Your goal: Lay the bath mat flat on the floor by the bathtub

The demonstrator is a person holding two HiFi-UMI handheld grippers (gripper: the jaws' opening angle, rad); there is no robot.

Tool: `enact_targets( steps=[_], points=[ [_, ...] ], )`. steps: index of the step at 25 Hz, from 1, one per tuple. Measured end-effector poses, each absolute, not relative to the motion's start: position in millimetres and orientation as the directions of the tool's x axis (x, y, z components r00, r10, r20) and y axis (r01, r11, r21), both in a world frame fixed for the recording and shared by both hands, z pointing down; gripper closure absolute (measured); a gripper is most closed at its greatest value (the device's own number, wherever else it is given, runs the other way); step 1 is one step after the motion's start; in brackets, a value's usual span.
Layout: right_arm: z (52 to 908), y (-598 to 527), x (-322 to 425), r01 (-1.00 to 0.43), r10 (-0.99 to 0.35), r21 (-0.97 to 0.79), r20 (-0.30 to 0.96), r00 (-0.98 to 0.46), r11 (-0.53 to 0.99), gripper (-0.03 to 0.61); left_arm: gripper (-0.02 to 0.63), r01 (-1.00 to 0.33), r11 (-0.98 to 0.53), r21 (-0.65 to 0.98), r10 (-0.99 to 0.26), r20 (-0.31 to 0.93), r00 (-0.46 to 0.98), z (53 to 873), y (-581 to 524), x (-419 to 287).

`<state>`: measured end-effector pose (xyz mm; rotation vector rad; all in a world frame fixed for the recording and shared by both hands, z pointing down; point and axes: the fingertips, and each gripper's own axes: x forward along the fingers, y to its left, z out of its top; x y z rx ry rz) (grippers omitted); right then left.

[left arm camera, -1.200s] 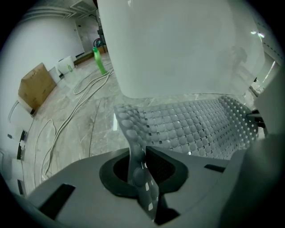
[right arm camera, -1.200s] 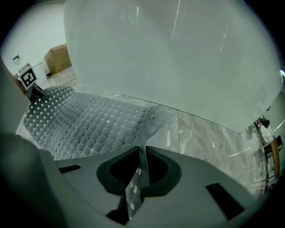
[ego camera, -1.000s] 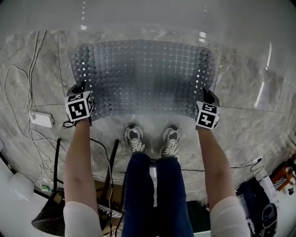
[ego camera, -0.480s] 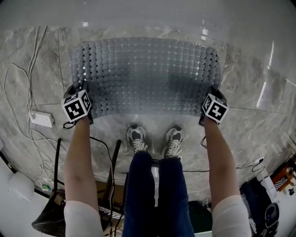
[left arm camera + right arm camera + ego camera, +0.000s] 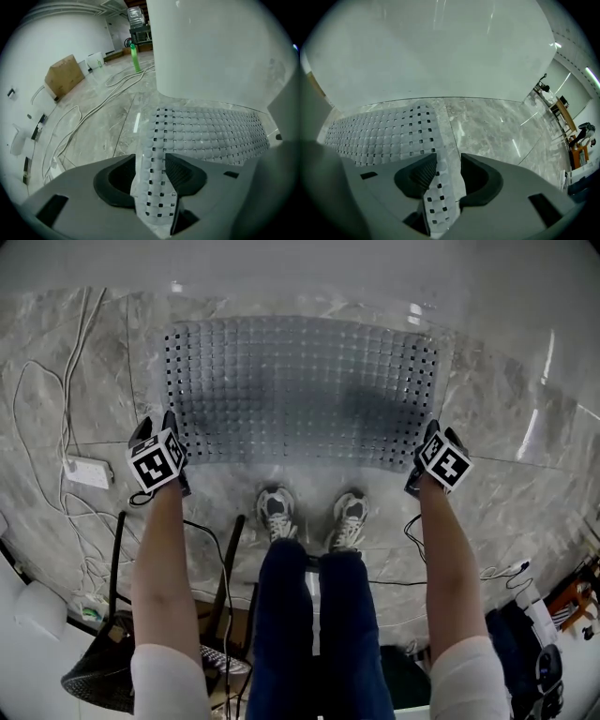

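Bath mat (image 5: 300,390) of grey perforated rubber is lying on the marble floor (image 5: 506,427). Its near corners are curling up loosely between the left gripper (image 5: 151,164) and the right gripper (image 5: 448,166), whose jaws have just been opening wide. Its far edge is running along the white bathtub (image 5: 300,268).

One bath mat (image 5: 300,390), two tongs (image 5: 150,161) (image 5: 447,164), two shoes (image 5: 274,512) (image 5: 349,514), one power strip (image 5: 91,472), one bathtub (image 5: 300,268)

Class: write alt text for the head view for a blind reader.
A grey perforated bath mat lies spread on the marble floor beside the white bathtub, seen from above. The left gripper and right gripper, jaws just opened, each have a near corner of it between them; the person's shoes stand behind it.
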<state>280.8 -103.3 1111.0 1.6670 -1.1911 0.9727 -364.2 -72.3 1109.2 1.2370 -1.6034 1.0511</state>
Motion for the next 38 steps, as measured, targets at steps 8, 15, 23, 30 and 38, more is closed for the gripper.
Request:
enact_targets(
  steps=[8, 15, 23, 30, 38],
  points=[
    [1078, -115, 245, -0.986, -0.325, 0.098, 0.936, 0.138, -0.137, 0.519, 0.539, -0.986, 0.149, -0.073, -0.289, 0.950, -0.114, 1067, -82, -333],
    [1040, -123, 222, -0.998, -0.359, -0.013, 0.933, 0.013, -0.069, 0.543, 0.575, -0.986, 0.167, 0.025, -0.362, 0.931, -0.038, 1018, -98, -307],
    [964, -128, 209, -0.989, -0.407, -0.120, 0.910, -0.075, -0.086, 0.545, 0.580, -0.975, 0.191, 0.114, -0.418, 0.908, 0.025, 949, -104, -278],
    [877, -127, 189, -0.970, -0.452, -0.231, 0.876, -0.171, -0.081, 0.545, 0.579, -0.978, 0.119, 0.169, -0.484, 0.870, 0.092, 863, -111, -243],
    [772, -132, 168, -0.959, -0.511, -0.282, 0.822, -0.251, 0.016, 0.545, 0.580, -0.980, 0.028, 0.195, -0.566, 0.812, 0.145, 757, -111, -213]
  ],
)
